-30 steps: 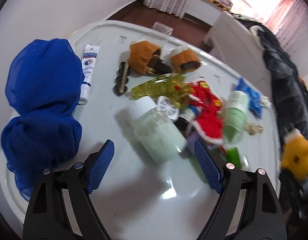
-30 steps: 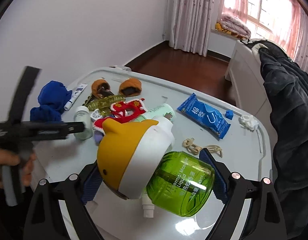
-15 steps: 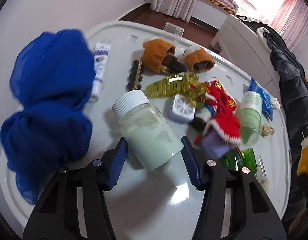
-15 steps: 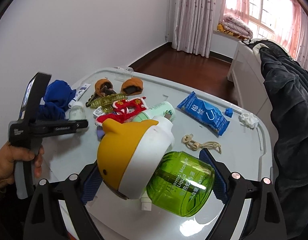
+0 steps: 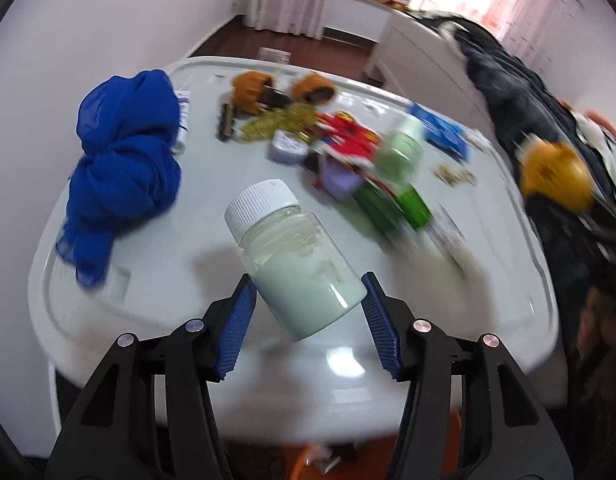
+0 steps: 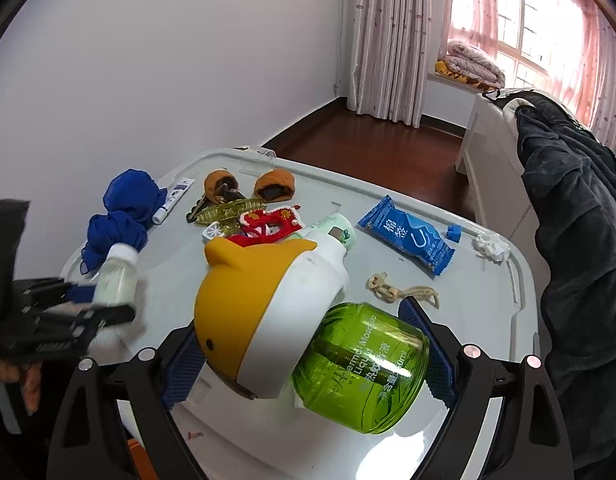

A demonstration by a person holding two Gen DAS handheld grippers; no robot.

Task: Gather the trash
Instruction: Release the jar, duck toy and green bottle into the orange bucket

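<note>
Between the left gripper's [image 5: 306,316] fingers sits a white-capped jar [image 5: 294,256], clamped at its base and held clear above the worktop [image 5: 160,276]. It looks stiff, smooth plastic, part-filled and light; a grip nearer mid-body would likely steady it. The right gripper's [image 6: 308,356] fingers clamp a green bottle with an orange cap [image 6: 308,320], bulky and probably slippery.

surface: white table [image 6: 503,280] | on it: blue cloth [image 6: 124,216], blue packet [image 6: 407,236], tissue [image 6: 491,246], possibly crumpled
</note>
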